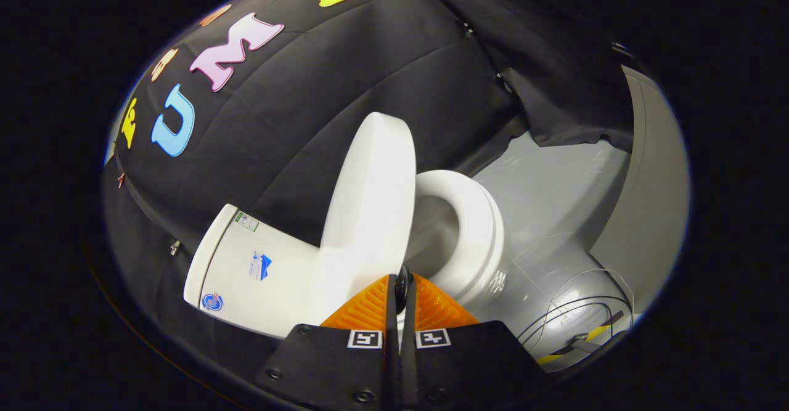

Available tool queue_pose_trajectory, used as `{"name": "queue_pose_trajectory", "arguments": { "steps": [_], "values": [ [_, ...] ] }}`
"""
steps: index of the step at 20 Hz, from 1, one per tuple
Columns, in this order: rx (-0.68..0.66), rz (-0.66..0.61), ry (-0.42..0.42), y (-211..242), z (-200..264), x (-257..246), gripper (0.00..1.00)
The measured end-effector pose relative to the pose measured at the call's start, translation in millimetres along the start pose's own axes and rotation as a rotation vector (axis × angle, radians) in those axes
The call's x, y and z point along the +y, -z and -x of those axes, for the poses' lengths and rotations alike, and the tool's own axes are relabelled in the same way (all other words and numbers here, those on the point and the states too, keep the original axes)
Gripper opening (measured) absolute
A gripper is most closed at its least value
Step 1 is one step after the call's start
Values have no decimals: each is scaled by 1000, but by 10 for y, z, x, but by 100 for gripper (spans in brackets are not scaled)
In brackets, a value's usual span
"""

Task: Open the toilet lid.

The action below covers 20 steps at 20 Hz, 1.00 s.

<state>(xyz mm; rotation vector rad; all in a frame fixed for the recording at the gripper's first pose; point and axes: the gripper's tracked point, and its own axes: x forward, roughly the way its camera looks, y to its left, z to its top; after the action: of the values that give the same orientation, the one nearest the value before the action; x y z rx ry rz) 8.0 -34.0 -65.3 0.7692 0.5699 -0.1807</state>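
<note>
The toilet lid (370, 195) is raised. It stands on its edge just ahead of the tongs (402, 288), nearly upright, and its lower edge comes down to the tips of the fingers (370, 309). The two fingers lie almost together, with only a thin slit between them. A small dark thing sits in this slit at the tips, exactly where the lid's edge meets them. I cannot tell if the fingers press on the lid's edge or are just closed beside it.

The toilet seat (474, 226) lies to the right of the lid, beyond the right finger, and its ring is open to the bowl (431, 238) inside. The lid is clearly lifted away from the seat. The tank (253, 269) is to the left of the tongs and behind the lid, with some small stickers on its side.

The whole scene looks strongly rotated, so the tongs are rolled to one side; they point forward to the hinge end of the lid.

The grey floor (555, 201) spreads beyond the seat on the right. Some thin cables (579, 312) lie on it, near the right finger. The black cloth wall (345, 72) is behind the toilet.
</note>
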Motion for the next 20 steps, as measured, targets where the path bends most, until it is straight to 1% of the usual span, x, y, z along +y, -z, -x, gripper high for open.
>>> {"name": "queue_pose_trajectory", "arguments": {
  "steps": [2, 4, 7, 9, 13, 18, 20],
  "values": [
    [-17, 53, 17, -29, 71, 217, 5],
    [-48, 141, 28, -75, 178, 476, 5],
    [-85, 218, 40, -102, 296, 857, 5],
    [-95, 253, 65, -84, 344, 1015, 6],
    [-113, 282, 30, -13, 432, 1419, 5],
    [-114, 360, 11, 144, 483, 1908, 6],
    [-129, 404, 36, 207, 479, 2080, 6]
  ]
}}
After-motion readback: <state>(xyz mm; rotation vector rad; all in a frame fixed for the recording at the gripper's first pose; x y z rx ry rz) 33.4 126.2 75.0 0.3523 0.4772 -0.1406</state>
